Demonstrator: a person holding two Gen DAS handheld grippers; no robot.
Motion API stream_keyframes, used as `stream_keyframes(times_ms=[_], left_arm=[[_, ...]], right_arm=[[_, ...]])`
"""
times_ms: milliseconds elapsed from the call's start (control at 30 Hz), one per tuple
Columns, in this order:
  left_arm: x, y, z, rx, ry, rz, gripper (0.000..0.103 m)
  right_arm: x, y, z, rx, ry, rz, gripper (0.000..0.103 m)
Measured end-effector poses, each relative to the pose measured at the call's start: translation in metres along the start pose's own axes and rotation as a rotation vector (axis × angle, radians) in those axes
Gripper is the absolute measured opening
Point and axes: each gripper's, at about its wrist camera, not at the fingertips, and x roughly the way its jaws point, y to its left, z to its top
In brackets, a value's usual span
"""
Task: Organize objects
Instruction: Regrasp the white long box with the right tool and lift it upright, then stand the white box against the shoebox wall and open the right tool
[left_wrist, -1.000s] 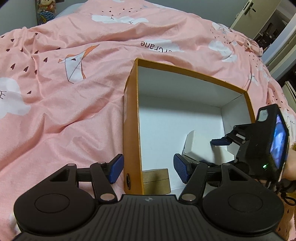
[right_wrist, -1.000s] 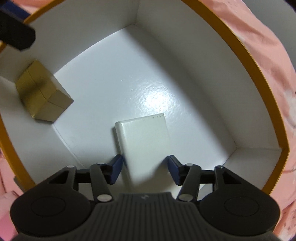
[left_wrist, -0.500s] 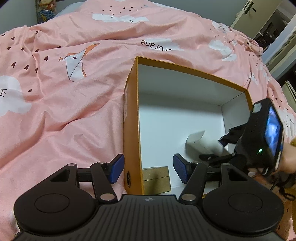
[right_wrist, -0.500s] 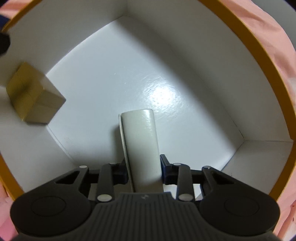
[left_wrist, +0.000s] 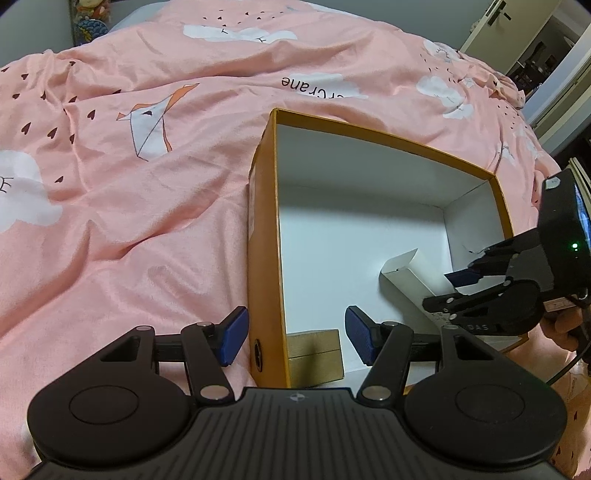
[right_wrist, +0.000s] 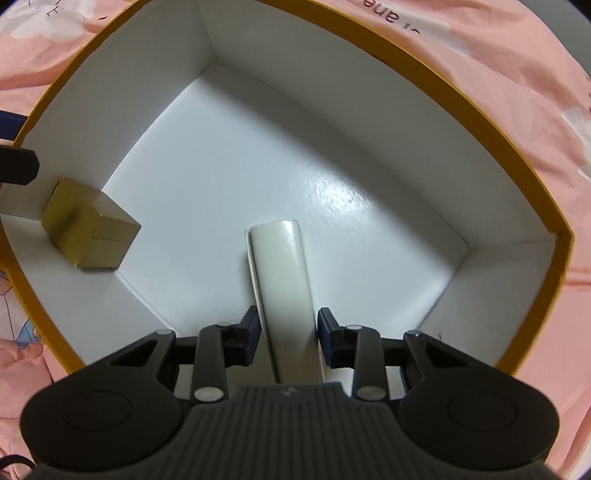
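The white box (right_wrist: 282, 288) was held inside the big box (right_wrist: 491, 155), tipped up on its edge. Its long side ran straight out from the right claw (right_wrist: 284, 338), which was shut on its near end after its jaws had just been closing. The gold box (right_wrist: 88, 227) sat well apart in a corner. The left claw (left_wrist: 291, 336) was kept open, with the big box's wall between its fingers, near the gold box.

Pink bedspread (left_wrist: 129, 229), orange box (left_wrist: 263, 236) resting on it
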Motion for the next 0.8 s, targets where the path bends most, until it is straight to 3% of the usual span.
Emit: stream_keyframes(times_ms=[167, 233, 433, 567, 633, 800], left_arm=[[0.001, -0.001, -0.002, 0.011, 0.005, 0.002, 0.066], [0.001, -0.001, -0.002, 0.012, 0.004, 0.005, 0.058], [0.006, -0.006, 0.002, 0.032, -0.007, 0.039, 0.034], [0.007, -0.008, 0.004, 0.047, -0.013, 0.076, 0.024], [0.008, -0.007, 0.005, 0.052, -0.009, 0.094, 0.013], [0.009, -0.009, 0.006, 0.068, -0.001, 0.103, 0.009]], right_arm=[[0.002, -0.021, -0.012, 0.048, -0.010, -0.002, 0.035], [-0.007, -0.030, -0.026, 0.102, -0.031, -0.001, 0.034], [0.004, -0.034, 0.001, 0.334, -0.158, 0.180, 0.033], [-0.002, -0.038, 0.009, 0.461, -0.266, 0.254, 0.033], [-0.003, -0.038, 0.013, 0.514, -0.309, 0.292, 0.033], [0.007, -0.033, 0.018, 0.611, -0.367, 0.341, 0.032]])
